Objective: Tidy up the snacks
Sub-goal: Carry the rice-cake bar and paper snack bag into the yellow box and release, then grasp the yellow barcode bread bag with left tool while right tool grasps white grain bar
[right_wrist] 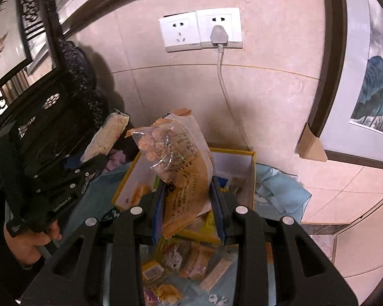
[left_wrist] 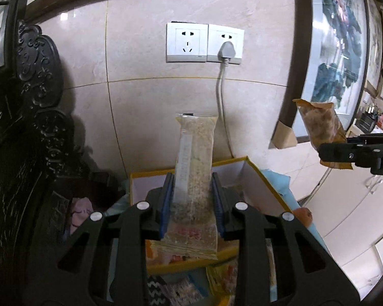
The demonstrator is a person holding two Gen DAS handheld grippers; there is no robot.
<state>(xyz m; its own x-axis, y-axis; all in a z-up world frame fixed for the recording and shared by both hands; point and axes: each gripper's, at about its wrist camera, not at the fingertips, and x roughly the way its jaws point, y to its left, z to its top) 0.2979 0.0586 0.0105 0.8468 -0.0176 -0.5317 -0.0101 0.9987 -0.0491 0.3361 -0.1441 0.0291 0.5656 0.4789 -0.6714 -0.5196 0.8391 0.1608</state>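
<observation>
Blue-padded left fingers (left_wrist: 192,199) clamp a pale bar (left_wrist: 194,168); right fingers (right_wrist: 190,201) seemingly grip a tan packet (right_wrist: 183,158).

left tongs (left_wrist: 192,199): black frame; blue pads; silver screws | right tongs (right_wrist: 190,204): same build; white lettering

"Robot.AI" on left gripper (right_wrist: 89,164)

2 black two-finger tongs, left (left_wrist: 192,199) and right (right_wrist: 189,204), each hold 1 packet: 1 clear oat-coloured snack bar (left_wrist: 194,158) and 1 tan paper-and-film biscuit packet (right_wrist: 183,163). Beyond both: 1 yellow-rimmed cardboard box (right_wrist: 251,173), 2 white wall sockets (left_wrist: 204,42), 1 grey plug (left_wrist: 226,49).
</observation>
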